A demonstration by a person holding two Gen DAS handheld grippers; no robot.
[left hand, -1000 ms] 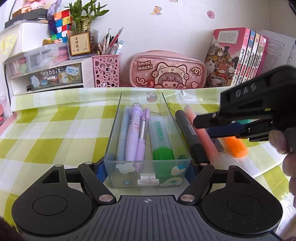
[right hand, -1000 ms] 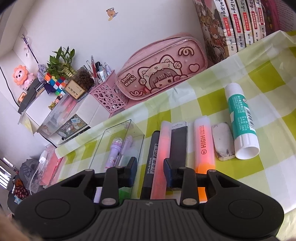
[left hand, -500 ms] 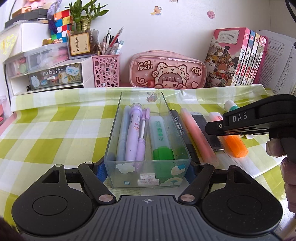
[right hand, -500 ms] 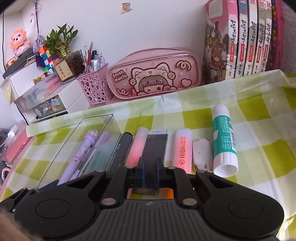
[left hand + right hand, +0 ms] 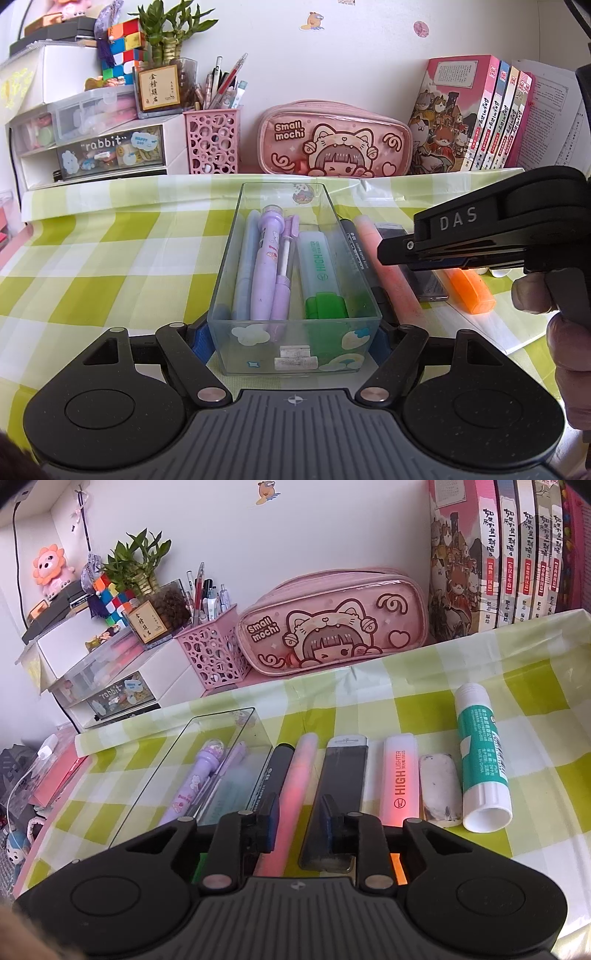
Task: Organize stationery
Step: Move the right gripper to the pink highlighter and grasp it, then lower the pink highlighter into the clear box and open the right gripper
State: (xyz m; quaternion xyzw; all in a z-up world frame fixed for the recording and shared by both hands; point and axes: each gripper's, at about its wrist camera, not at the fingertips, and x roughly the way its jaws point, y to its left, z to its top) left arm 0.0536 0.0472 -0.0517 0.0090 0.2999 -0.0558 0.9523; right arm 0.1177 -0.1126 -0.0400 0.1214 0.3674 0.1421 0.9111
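A clear plastic box [image 5: 295, 354] stands on the checked cloth with two purple pens [image 5: 267, 266] and a green highlighter [image 5: 319, 273] inside. My left gripper [image 5: 293, 338] is shut on the box, its blue pads pressed to both side walls at the near end. To the right of the box lie a black marker [image 5: 275, 771], a pink pen [image 5: 301, 771], a dark flat case [image 5: 345, 771], an orange highlighter [image 5: 400, 775], an eraser [image 5: 439, 786] and a glue stick [image 5: 480, 760]. My right gripper [image 5: 298, 814] is low over the pink pen; its jaws are opening, with the pen between them and untouched.
Along the wall stand a pink pencil case [image 5: 332, 144], a pink pen holder [image 5: 212, 142], white drawers [image 5: 107, 147] and a row of books [image 5: 480, 110]. A person's fingers [image 5: 532, 295] hold the right gripper's handle. Checked cloth lies to the left of the box.
The right gripper's jaws narrowed over the dark flat case, then widened and shifted left astride the pink pen, and its wrist rolled. The left gripper and the box stayed still.
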